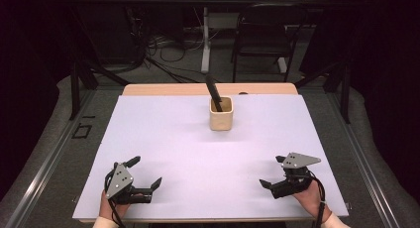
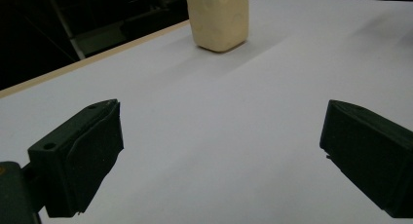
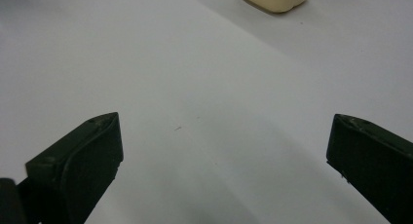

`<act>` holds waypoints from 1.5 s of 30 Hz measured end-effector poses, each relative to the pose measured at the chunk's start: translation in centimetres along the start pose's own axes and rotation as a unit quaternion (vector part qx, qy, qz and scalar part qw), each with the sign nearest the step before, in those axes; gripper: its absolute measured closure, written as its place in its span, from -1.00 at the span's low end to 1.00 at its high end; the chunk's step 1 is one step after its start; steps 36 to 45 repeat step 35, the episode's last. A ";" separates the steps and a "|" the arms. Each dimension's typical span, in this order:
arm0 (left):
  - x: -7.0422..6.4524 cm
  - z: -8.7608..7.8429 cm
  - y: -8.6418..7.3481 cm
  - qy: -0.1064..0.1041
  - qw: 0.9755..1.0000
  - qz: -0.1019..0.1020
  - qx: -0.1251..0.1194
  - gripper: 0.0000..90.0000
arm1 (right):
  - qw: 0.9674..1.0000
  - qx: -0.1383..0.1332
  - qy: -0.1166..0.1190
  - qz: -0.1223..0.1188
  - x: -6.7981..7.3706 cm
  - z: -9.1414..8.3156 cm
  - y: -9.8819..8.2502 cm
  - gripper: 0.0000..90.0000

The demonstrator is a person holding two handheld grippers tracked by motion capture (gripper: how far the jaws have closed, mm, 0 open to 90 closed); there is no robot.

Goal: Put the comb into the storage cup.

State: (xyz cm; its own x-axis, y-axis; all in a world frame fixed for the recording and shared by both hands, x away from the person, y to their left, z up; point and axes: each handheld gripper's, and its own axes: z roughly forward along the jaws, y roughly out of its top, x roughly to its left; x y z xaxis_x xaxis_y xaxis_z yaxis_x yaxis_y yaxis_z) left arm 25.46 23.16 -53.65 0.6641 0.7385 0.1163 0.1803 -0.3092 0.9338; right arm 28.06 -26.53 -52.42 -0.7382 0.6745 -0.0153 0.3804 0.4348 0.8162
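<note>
A cream square cup (image 1: pixel 221 114) stands upright on the white sheet, back of centre, with a black stick-like tool (image 1: pixel 213 91) leaning out of it toward the back left. My left gripper (image 1: pixel 146 171) rests at the front left of the sheet, open, nothing between its jaws. My right gripper (image 1: pixel 272 170) sits at the front right, also open and empty. In the left gripper view the cup (image 2: pixel 217 18) stands far ahead between the spread jaws of that gripper (image 2: pixel 219 136). The right gripper view catches the cup's base (image 3: pixel 275 0) at the top edge, beyond its own gripper (image 3: pixel 224 141).
The white sheet (image 1: pixel 163 134) covers a wooden table (image 1: pixel 163 89) whose bare strip shows along the back. Behind the table stand a dark chair (image 1: pixel 265 37), a white table leg (image 1: pixel 205 44) and cables on the floor. Black stands flank the table on both sides.
</note>
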 end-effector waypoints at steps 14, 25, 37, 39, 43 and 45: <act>0.0 0.0 0.0 -0.001 1.000 0.000 0.001 -0.96 | 1.000 -0.012 -0.015 -0.019 1.4 -1.1 -1.0 -1.00; 0.0 0.1 0.0 -0.003 1.000 -0.002 0.001 -0.96 | 0.999 -0.025 -0.021 -0.019 2.0 -1.7 -1.1 -1.00; 0.1 0.1 0.0 -0.003 1.000 0.001 0.002 -0.96 | 0.999 -0.034 -0.018 -0.021 2.1 -2.2 -1.2 -1.00; 0.1 0.1 0.0 -0.003 1.000 0.001 0.002 -0.96 | 0.999 -0.034 -0.018 -0.021 2.1 -2.2 -1.2 -1.00; 0.1 0.1 0.0 -0.003 1.000 0.001 0.002 -0.96 | 0.999 -0.034 -0.018 -0.021 2.1 -2.2 -1.2 -1.00; 0.1 0.1 0.0 -0.003 1.000 0.001 0.002 -0.96 | 0.999 -0.034 -0.018 -0.021 2.1 -2.2 -1.2 -1.00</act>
